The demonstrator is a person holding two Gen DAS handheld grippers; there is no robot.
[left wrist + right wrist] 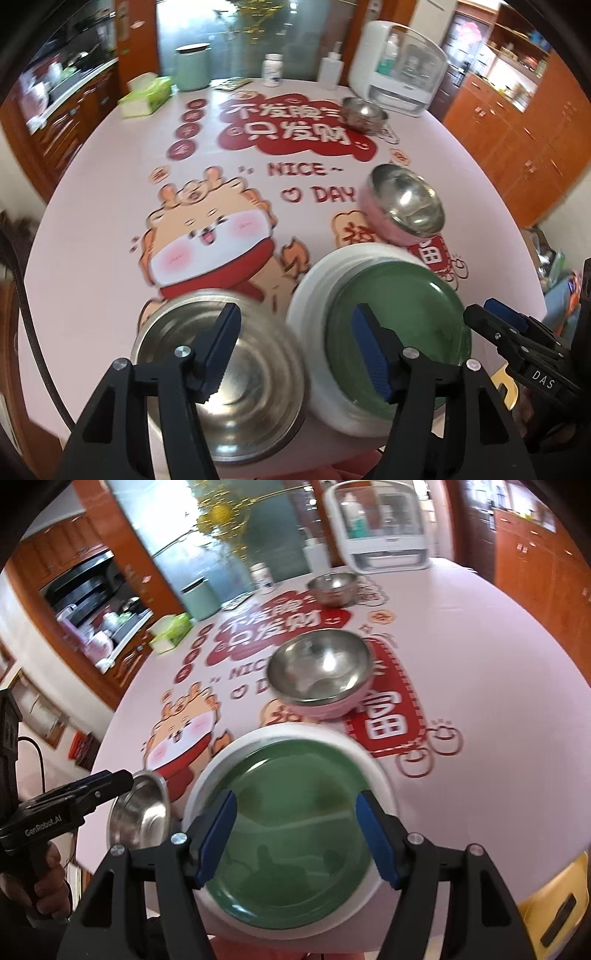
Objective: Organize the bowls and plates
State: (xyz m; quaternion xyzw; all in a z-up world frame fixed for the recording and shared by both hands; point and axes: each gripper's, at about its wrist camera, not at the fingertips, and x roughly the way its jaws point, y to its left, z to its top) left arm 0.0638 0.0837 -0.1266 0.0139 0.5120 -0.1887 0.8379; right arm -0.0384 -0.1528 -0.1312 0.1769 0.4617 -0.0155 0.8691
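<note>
My left gripper and right gripper stand wide, apparently empty; steel bowl and green plate below the jaws

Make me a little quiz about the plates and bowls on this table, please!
1. True or false: the green plate lies on top of the white plate.
2. Which bowl is pink on the outside? A) the pink-sided bowl just beyond the plates B) the far steel bowl near the white cabinet C) the steel bowl under the left gripper
3. Fill in: the jaws of the right gripper hold ____.

Key: 1 true. 2 A. 3 nothing; they stand open above the green plate.
</note>
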